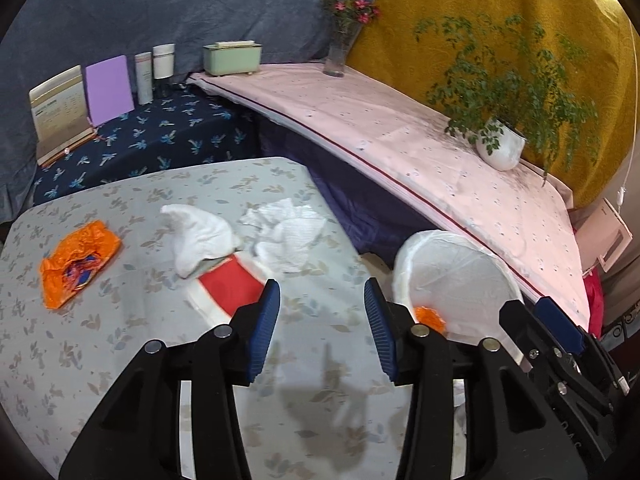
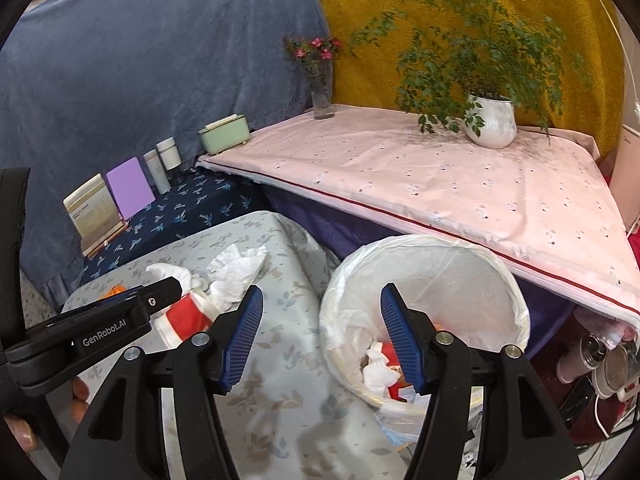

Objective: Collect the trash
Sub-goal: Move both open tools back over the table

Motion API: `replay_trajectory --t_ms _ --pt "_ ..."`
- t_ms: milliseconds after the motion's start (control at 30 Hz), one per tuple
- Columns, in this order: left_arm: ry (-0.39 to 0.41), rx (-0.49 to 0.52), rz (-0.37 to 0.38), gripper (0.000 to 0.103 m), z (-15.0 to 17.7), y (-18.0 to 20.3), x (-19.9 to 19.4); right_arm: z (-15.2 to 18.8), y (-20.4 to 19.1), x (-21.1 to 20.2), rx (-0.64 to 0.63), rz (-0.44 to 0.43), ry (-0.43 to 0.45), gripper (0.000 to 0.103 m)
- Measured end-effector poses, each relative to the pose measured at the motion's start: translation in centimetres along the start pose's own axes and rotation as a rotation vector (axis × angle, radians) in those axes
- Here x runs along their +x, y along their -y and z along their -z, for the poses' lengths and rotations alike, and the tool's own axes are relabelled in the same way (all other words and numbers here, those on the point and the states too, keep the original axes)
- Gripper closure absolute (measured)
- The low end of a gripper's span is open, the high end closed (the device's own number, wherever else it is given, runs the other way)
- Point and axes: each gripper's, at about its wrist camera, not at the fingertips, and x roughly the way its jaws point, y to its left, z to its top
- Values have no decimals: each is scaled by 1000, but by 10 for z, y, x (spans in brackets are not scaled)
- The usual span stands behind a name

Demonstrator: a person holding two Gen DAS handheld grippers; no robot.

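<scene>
Empty right gripper (image 2: 322, 334) above lined bin (image 2: 500, 276) of crumpled tissue (image 2: 376, 370), red wrapper (image 2: 394, 390)

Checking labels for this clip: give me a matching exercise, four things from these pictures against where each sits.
Things:
1. Orange wrapper
2. Potted plant
3. Purple card
4. Bin

Places:
a. On the pink cloth
b. On the dark blue patterned cloth, standing at the back
c. Off the table's edge, below the pink cloth
d. On the grey leaf-print tablecloth

Pairs: 1-d, 2-a, 3-b, 4-c
</scene>
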Motion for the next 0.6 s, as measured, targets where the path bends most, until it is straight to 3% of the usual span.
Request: replay_trajectory --t_ms 133,600 --pt "14 -21 -46 48 3 -29 -5 3 -21 5 -28 -18 -14 42" --pt "9 -100 -191 41 18 -133 -12 15 -107 28 -159 -88 -64 40"
